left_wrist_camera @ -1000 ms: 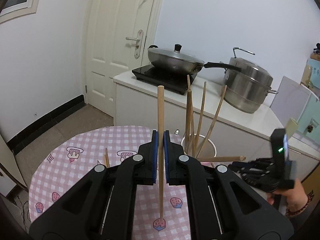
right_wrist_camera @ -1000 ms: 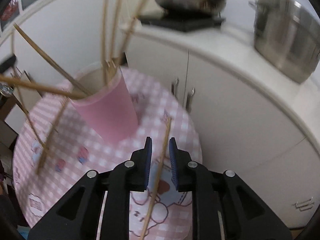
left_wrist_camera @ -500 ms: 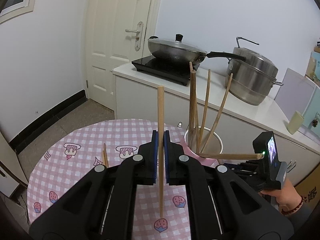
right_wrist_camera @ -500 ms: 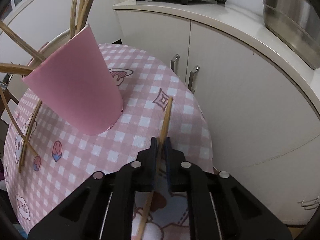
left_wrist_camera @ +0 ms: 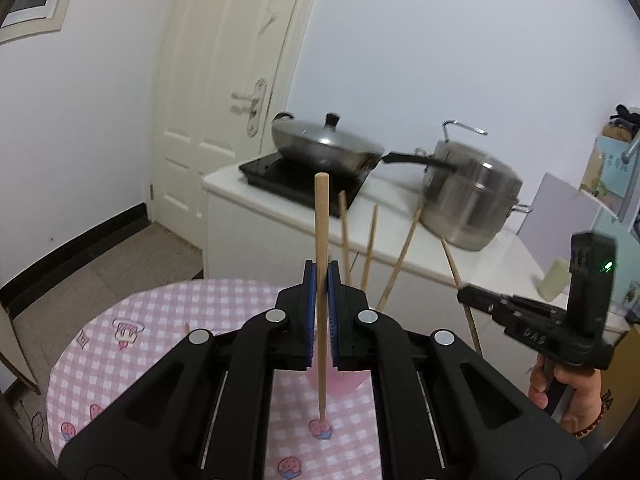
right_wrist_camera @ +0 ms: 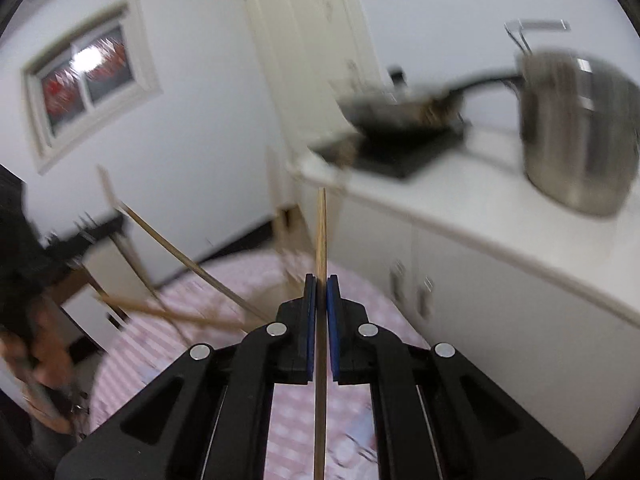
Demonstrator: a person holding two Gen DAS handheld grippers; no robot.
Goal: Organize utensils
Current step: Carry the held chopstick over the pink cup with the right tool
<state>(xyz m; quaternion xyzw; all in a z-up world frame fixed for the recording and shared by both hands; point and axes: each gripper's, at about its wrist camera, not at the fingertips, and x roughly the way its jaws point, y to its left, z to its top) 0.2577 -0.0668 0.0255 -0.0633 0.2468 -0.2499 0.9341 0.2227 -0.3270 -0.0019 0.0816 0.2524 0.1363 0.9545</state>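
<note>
Wooden chopstick, left [left_wrist_camera: 321, 280]: you had it clamped upright between the blue pads of your left gripper [left_wrist_camera: 321, 312], blunt end at 12 o'clock, thin tip hanging below the jaws over the tablecloth.
Left gripper state: closed tight on that chopstick, pads pressing both its sides.
Thin chopstick, right [right_wrist_camera: 320, 264]: it ran straight through your right gripper [right_wrist_camera: 320, 320], from 6 o'clock up to 12 o'clock, lifted clear of the table.
Right gripper state: its jaws had just been closing and stood pinched on the thin chopstick, no gap visible beside it.
Right gripper seen from the left camera [left_wrist_camera: 476, 300]: at 3 o'clock, held by your hand [left_wrist_camera: 568, 396], with its chopstick slanting through the tip.
Pink cup [left_wrist_camera: 344, 380]: at the centre, mostly hidden behind the left jaws; three chopsticks [left_wrist_camera: 370, 248] rose from it, leaning toward 1 o'clock.
Table [left_wrist_camera: 160, 320]: round, pink checked cloth, filling 6 to 9 o'clock.
Counter [left_wrist_camera: 400, 248]: beyond the table at 12 to 2 o'clock, carrying a lidded wok [left_wrist_camera: 324, 148] and a steel pot [left_wrist_camera: 472, 204].
Right camera view: blurred; the cup could not be made out there.
</note>
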